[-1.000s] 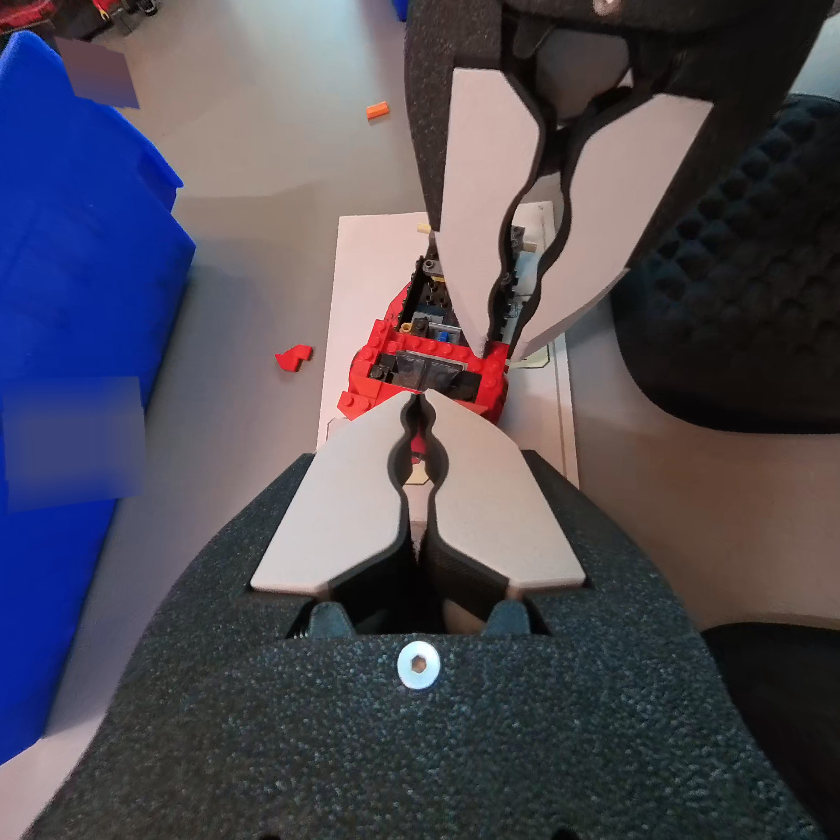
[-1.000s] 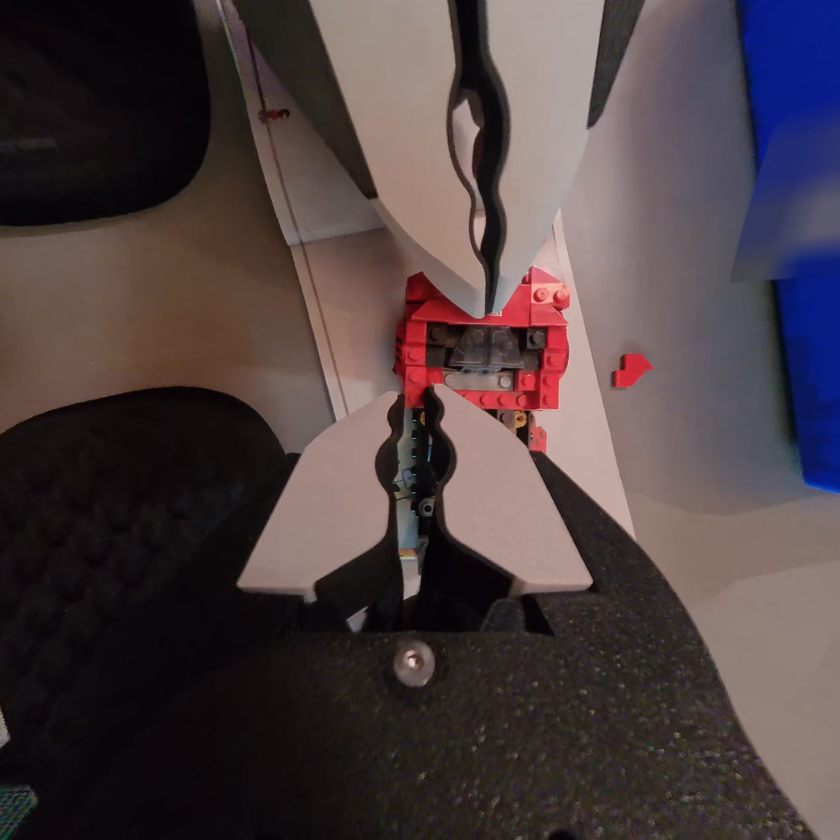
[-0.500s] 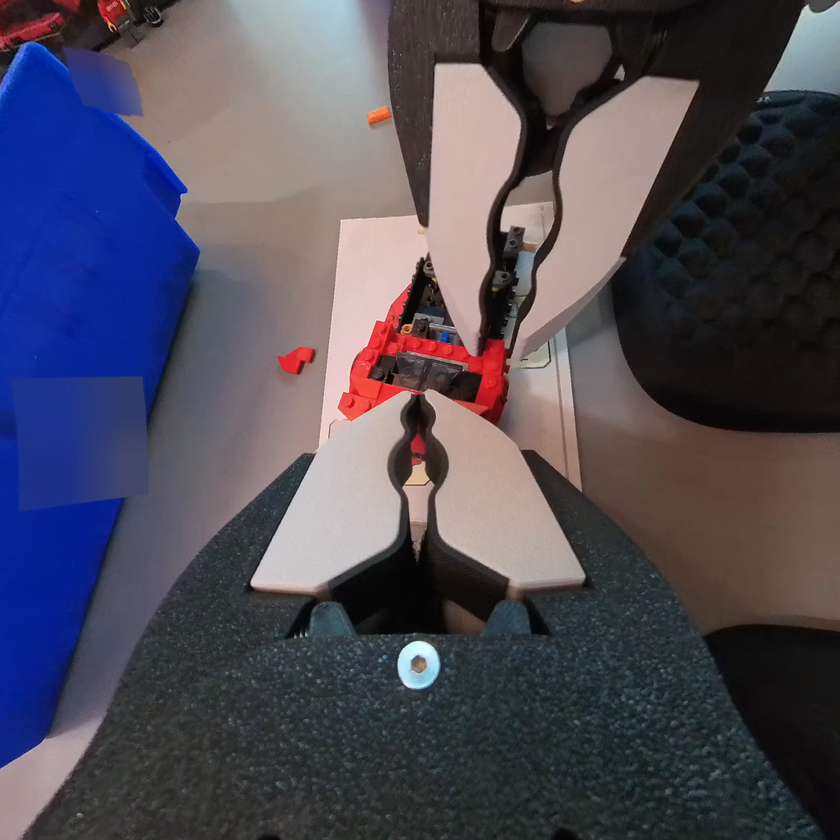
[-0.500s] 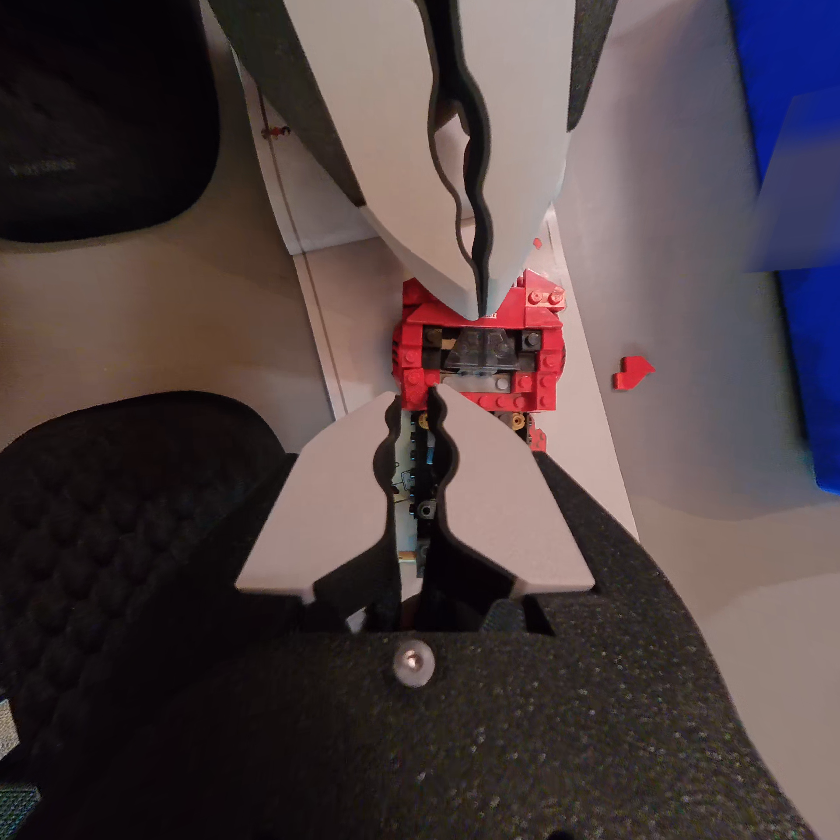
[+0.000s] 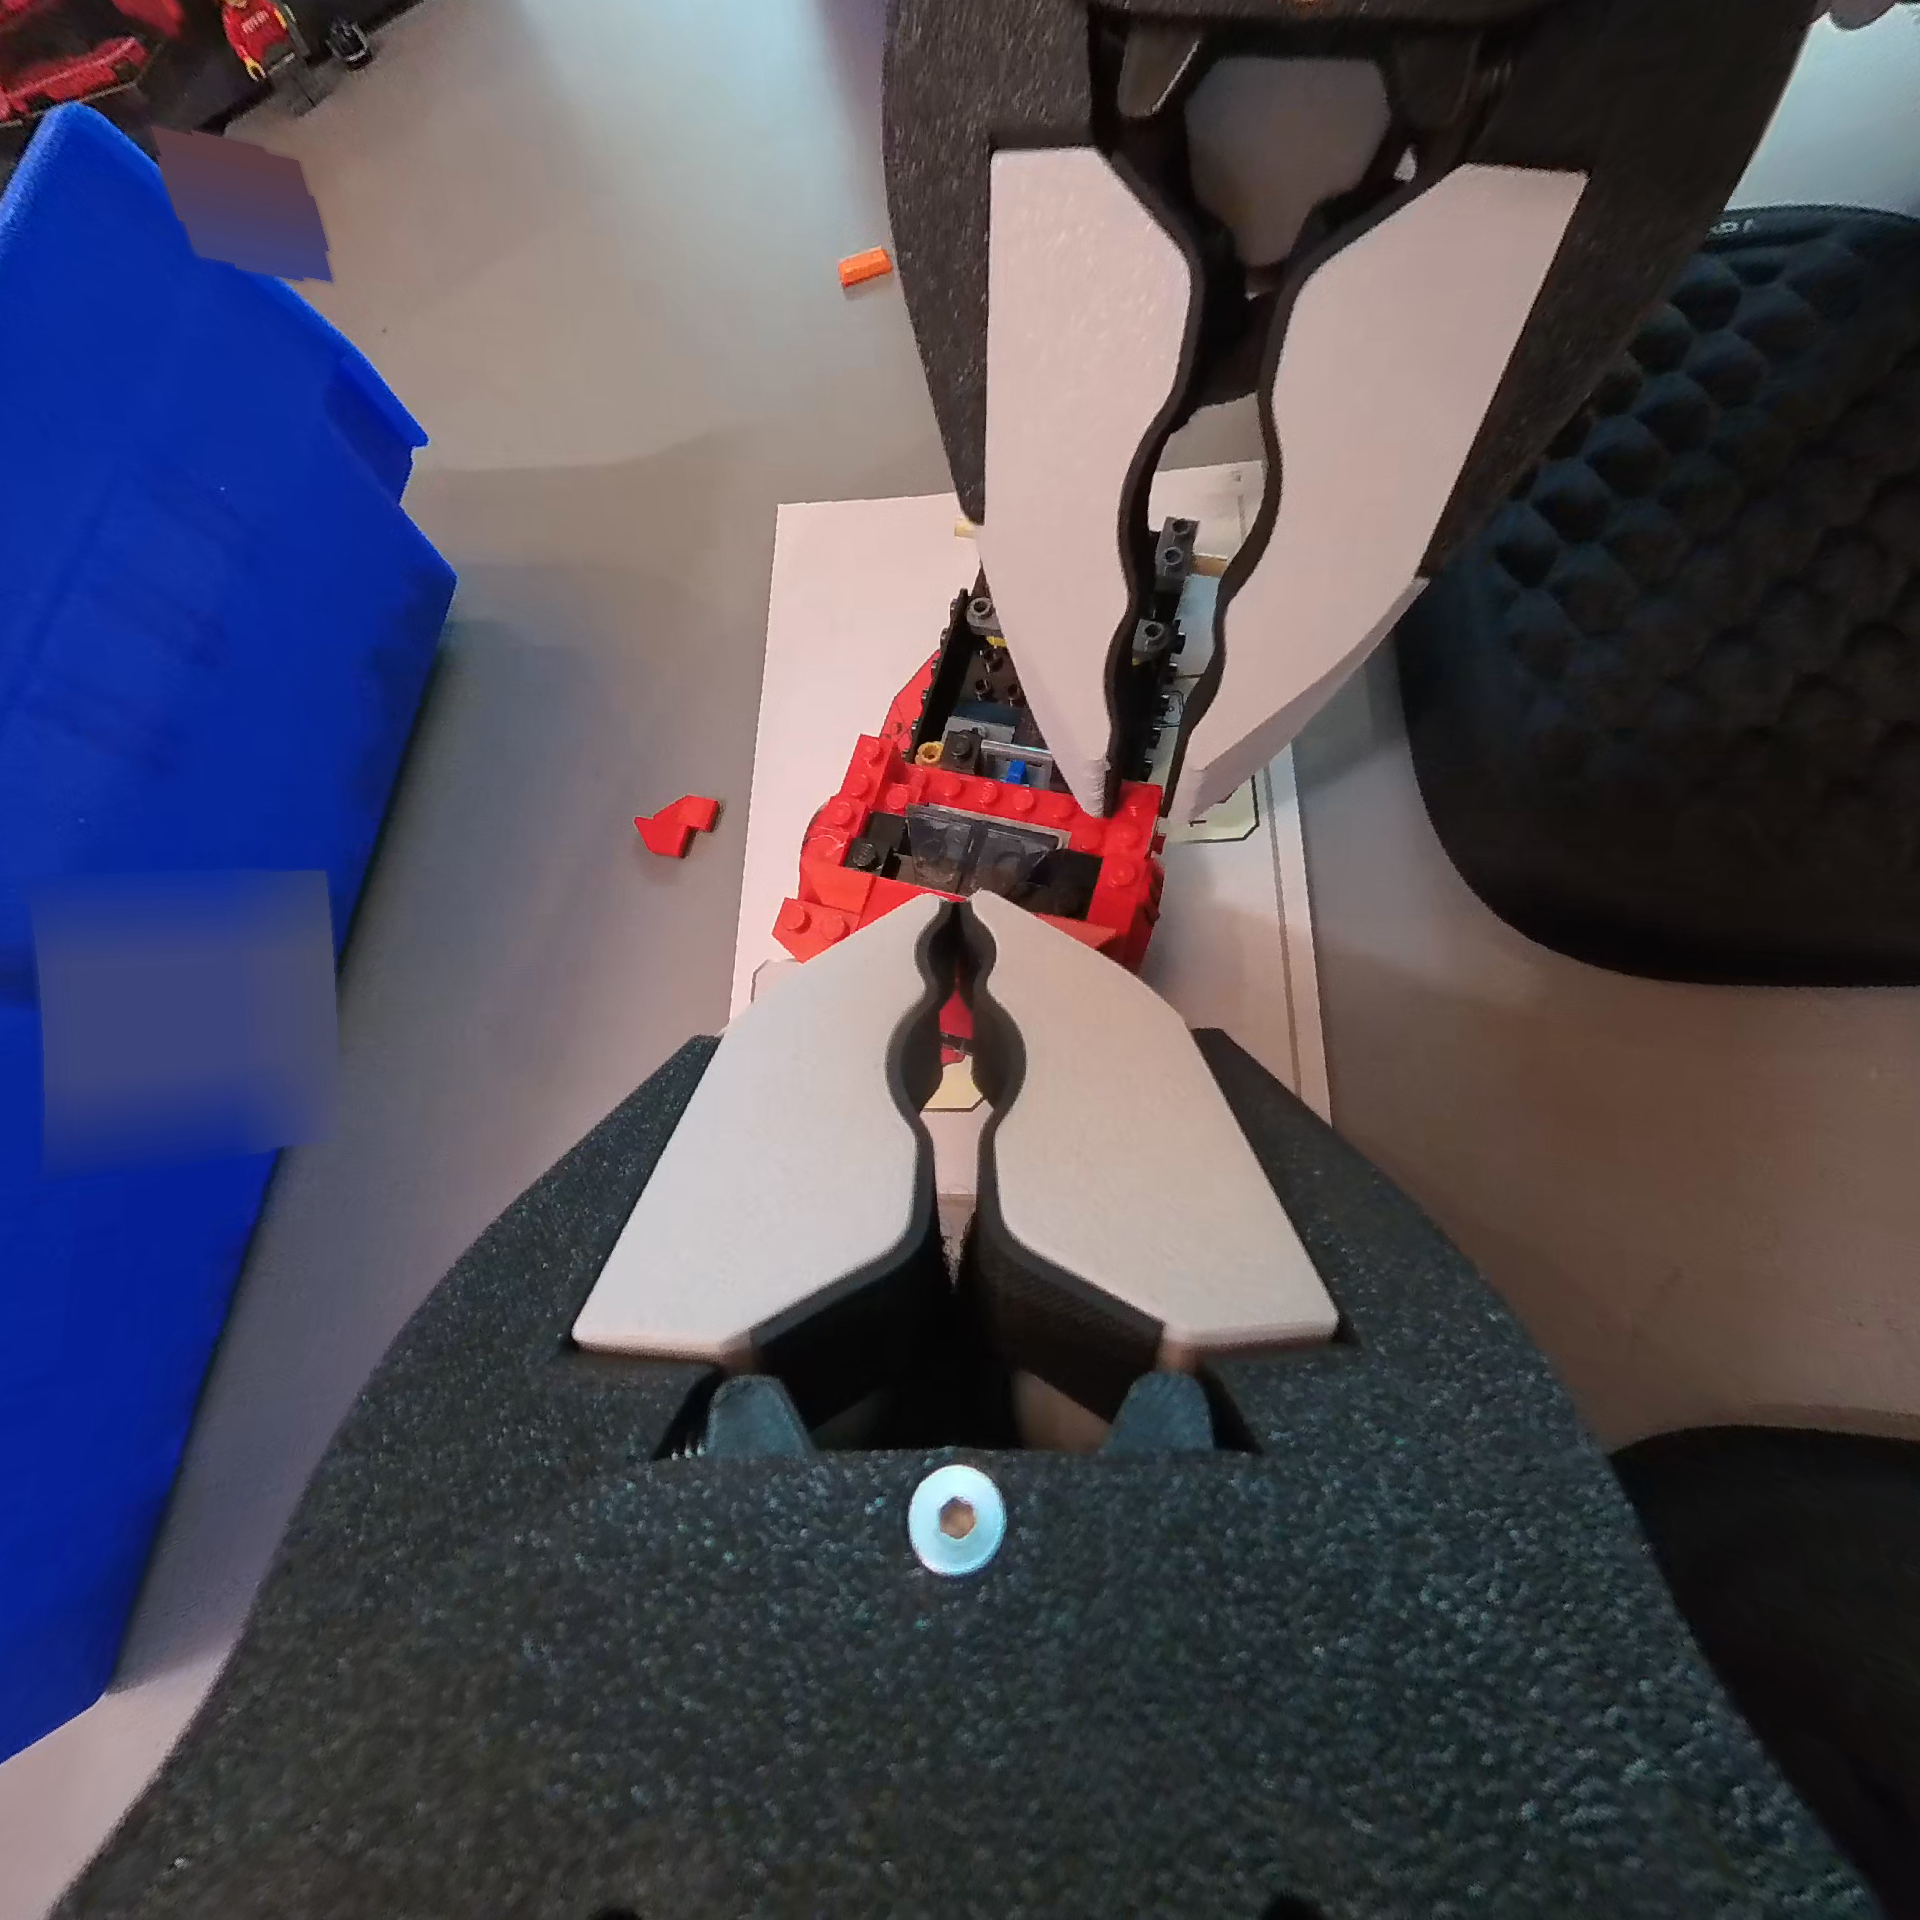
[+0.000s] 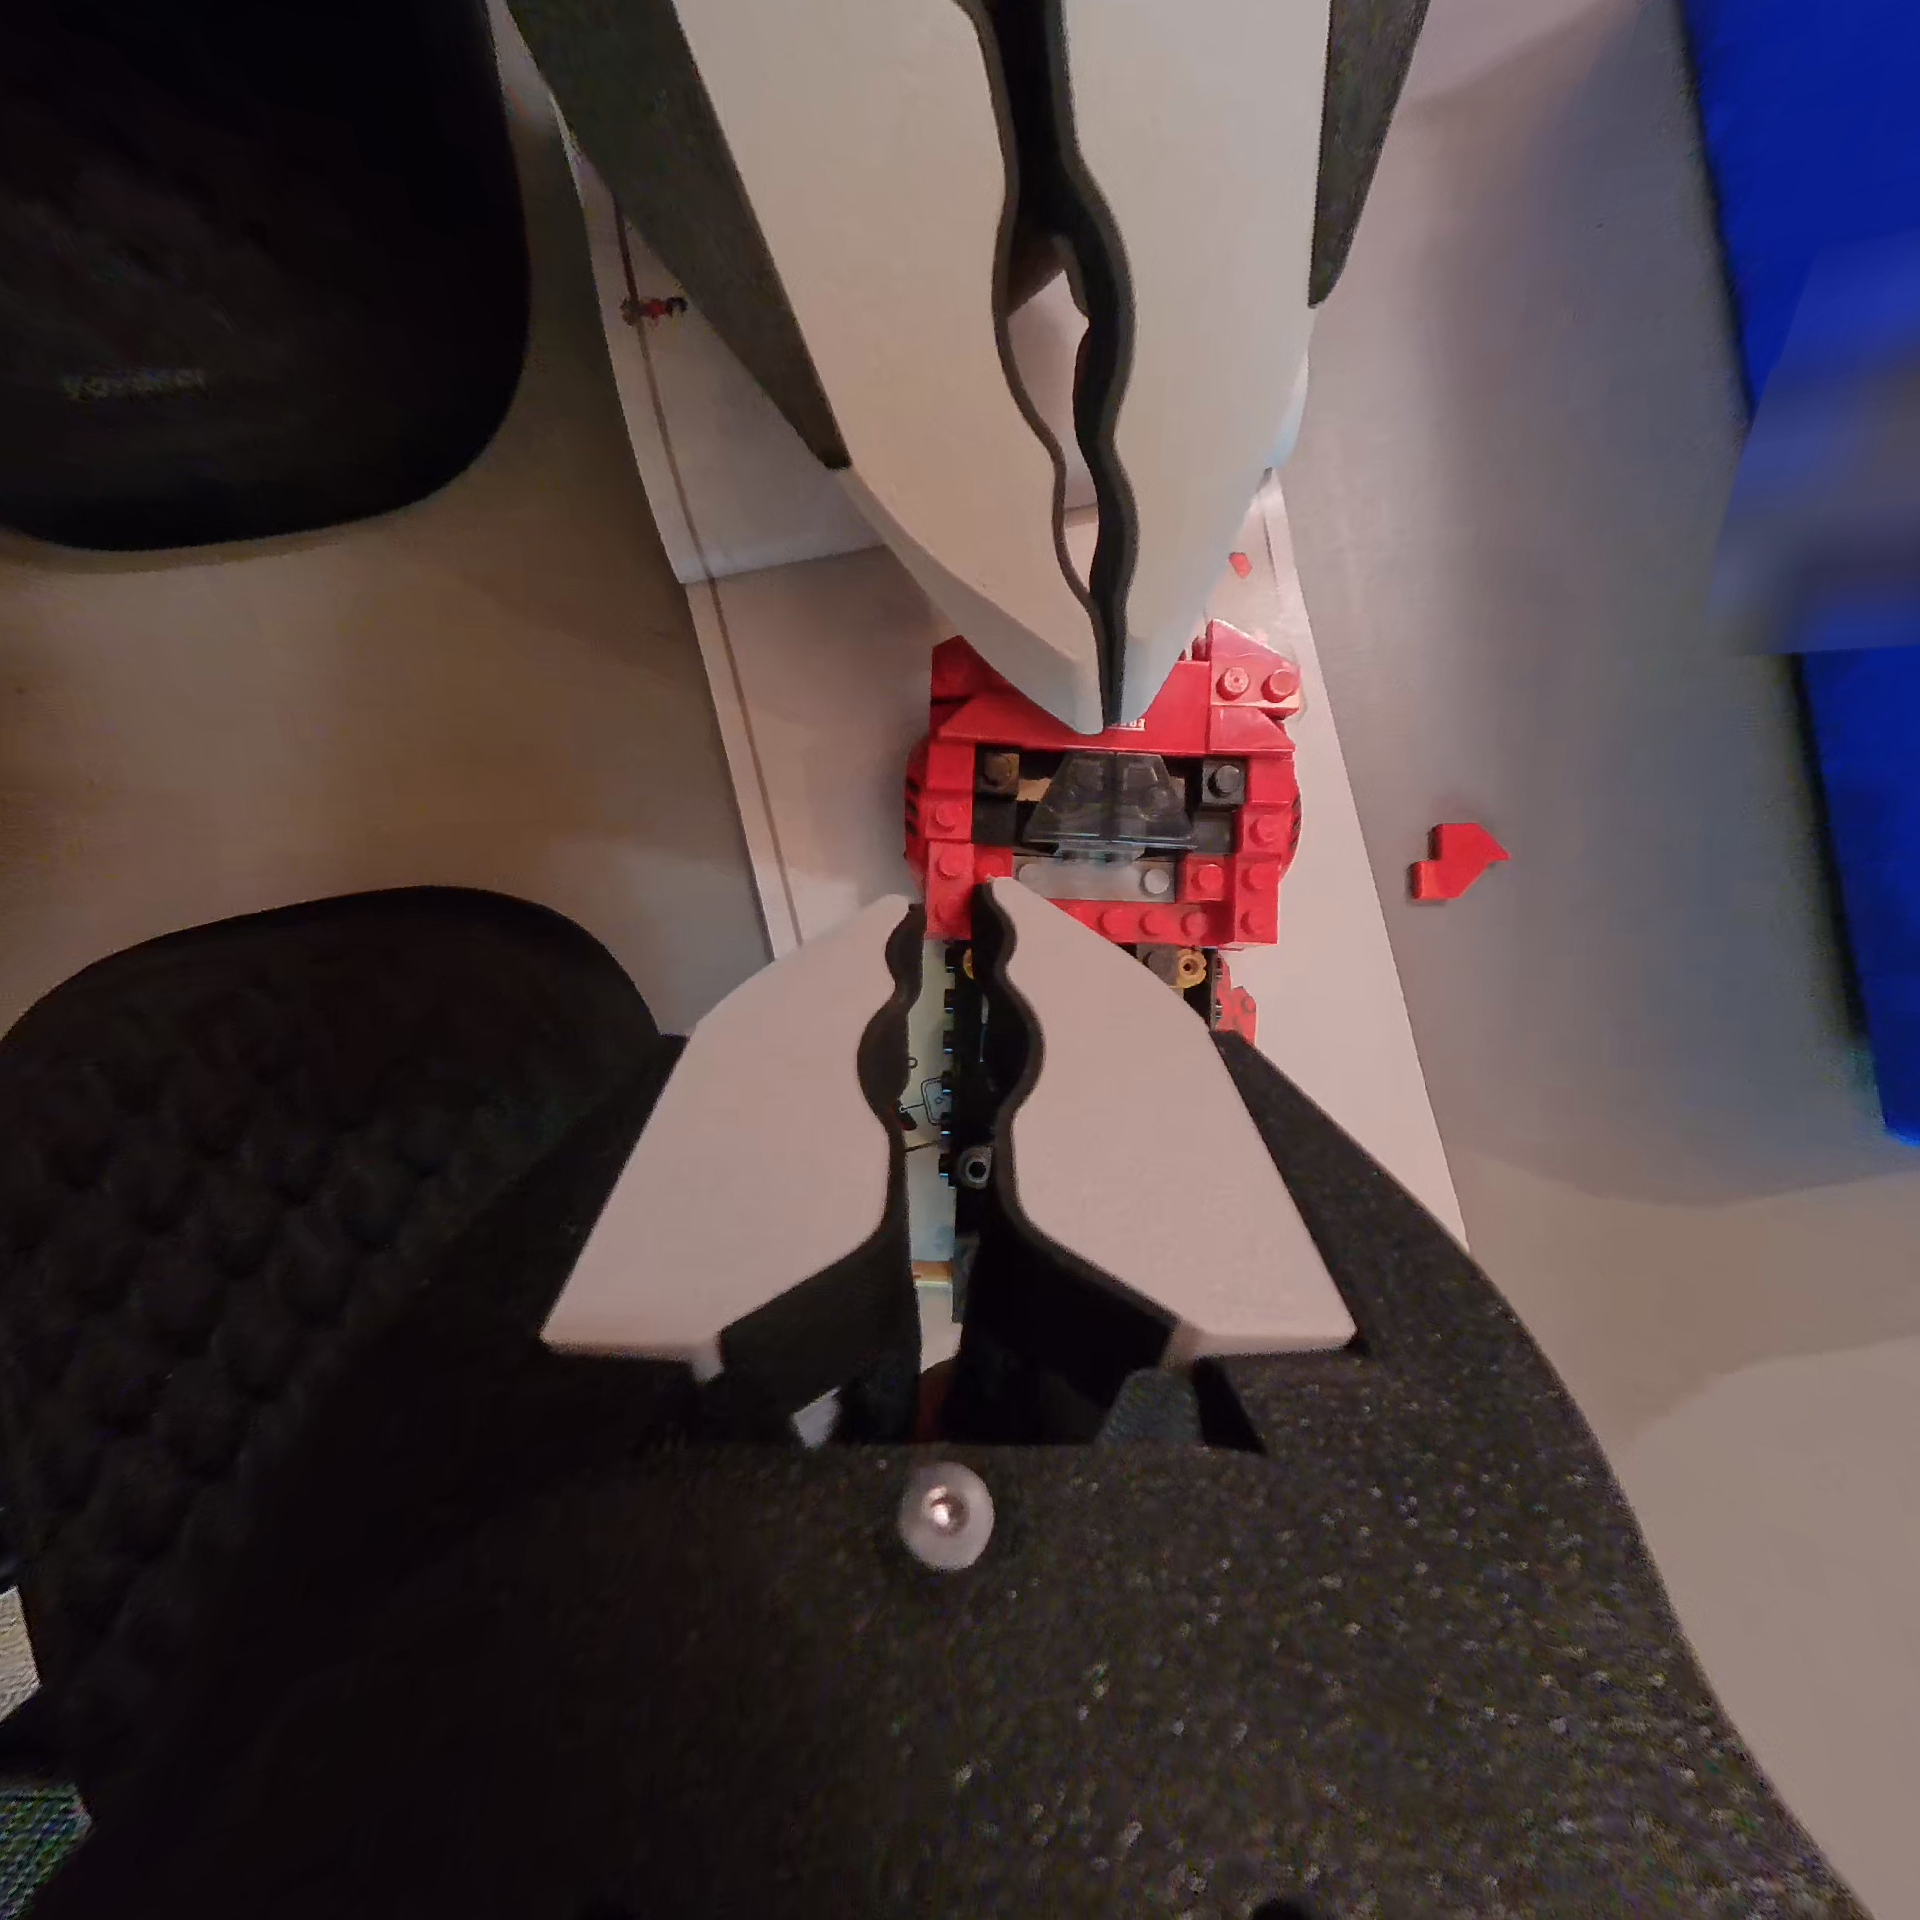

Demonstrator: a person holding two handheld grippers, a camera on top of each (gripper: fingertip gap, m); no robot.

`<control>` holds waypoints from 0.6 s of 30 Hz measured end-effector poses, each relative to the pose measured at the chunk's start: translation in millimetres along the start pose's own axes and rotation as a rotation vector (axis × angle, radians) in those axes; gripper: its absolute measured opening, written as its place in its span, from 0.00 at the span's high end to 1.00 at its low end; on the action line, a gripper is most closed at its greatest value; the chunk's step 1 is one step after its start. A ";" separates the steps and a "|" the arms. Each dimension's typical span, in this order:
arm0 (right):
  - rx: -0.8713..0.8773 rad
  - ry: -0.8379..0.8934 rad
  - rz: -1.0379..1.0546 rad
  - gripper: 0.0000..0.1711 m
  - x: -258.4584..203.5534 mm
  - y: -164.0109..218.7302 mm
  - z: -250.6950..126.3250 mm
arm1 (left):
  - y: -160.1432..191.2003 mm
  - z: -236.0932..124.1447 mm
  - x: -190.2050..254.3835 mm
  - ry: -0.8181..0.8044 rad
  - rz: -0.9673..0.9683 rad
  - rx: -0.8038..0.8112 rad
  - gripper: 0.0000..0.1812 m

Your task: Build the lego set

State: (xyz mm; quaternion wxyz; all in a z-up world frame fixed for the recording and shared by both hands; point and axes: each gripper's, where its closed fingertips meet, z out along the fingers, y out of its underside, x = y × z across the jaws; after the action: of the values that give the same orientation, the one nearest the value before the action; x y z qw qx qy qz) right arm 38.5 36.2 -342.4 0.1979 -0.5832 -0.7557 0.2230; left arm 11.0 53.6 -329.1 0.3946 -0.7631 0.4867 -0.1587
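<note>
The partly built red Lego car sits on a white instruction sheet, which serves here as the landmark; the sheet lies on a pale table. The two grippers meet over the car from opposite ends of the sheet. The left gripper has its fingers drawn together, tips touching or nearly so, resting on the red end of the car; whether they pinch a stud or merely press down cannot be told. By my reading, this steadies the model on the sheet. The right gripper straddles the car's black side rail, its fingers narrowly parted around that rail with the tips at the red cabin wall; whether they truly clamp it cannot be told. This looks like a hold on the chassis while a part is seated. A loose red piece lies on the table just off the sheet's edge, toward a blue bin; a small orange piece lies beyond the sheet's far end. A black textured pad sits off the opposite edge. Against the pictures of a second ago, the right gripper's fingers have closed in somewhat about the rail and stand more upright; the left gripper and the car show no evident shift.
</note>
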 end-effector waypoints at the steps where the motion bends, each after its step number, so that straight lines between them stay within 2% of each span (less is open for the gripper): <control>1: 0.000 0.000 0.000 0.95 -0.1 0.0 -0.1 | 0.0 -0.1 -0.1 0.000 -0.001 0.000 1.00; 18: -0.002 -0.011 0.001 0.93 -2.4 0.9 -1.2 | -0.3 -0.3 0.0 0.000 0.001 -0.003 1.00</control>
State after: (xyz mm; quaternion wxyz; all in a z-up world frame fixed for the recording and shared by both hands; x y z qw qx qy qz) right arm 40.5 34.2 -342.0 0.1931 -0.5824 -0.7568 0.2254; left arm 11.0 53.6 -328.6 0.3934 -0.7635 0.4872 -0.1578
